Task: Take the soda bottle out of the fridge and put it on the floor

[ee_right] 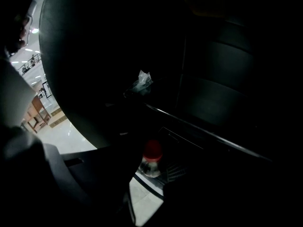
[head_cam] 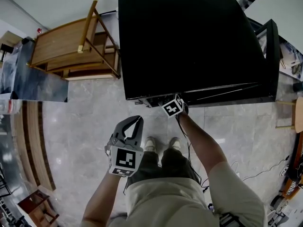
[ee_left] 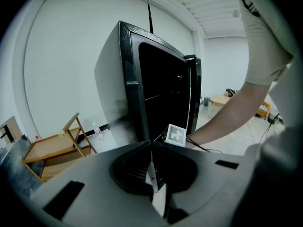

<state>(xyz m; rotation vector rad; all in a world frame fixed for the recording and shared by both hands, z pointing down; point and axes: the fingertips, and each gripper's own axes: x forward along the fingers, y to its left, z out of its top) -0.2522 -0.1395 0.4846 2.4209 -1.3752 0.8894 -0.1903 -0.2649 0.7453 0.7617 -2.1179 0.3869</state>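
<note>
We find the fridge (head_cam: 189,41) with its door (head_cam: 271,46) swung open and the person standing directly before its front. The right tool (head_cam: 173,107) is reached into the fridge's lower front, and the head view shows only its marker cube.

The right gripper view is very dark, yet it shows the soda bottle (ee_right: 152,159) plainly enough, with a red cap (ee_right: 152,149) and a clear neck. The bottle stands low inside the fridge, close behind the front edge. It lies straight ahead of the right tool, between its two jaws. The jaws are parted, one on each side of the neck and close against it. We cannot confirm that the pads bear on the bottle, so we record this tool as released.

We judge the bottle's long axis to be upright, cap uppermost. The tool therefore looks down on it from above and meets it at the neck, not the body.

The left tool (head_cam: 137,122) hangs outside the fridge, well apart from its front and above the floor (head_cam: 85,126). Its jaws are clenched together on nothing. The right hand is much the nearer to the bottle.

In our judgement the coming move turns on the clamp at the neck. That is a slim, smooth hold high on an upright bottle, and it is liable to slip during withdrawal over the fridge's front edge. The bottle is not yet out.
</note>
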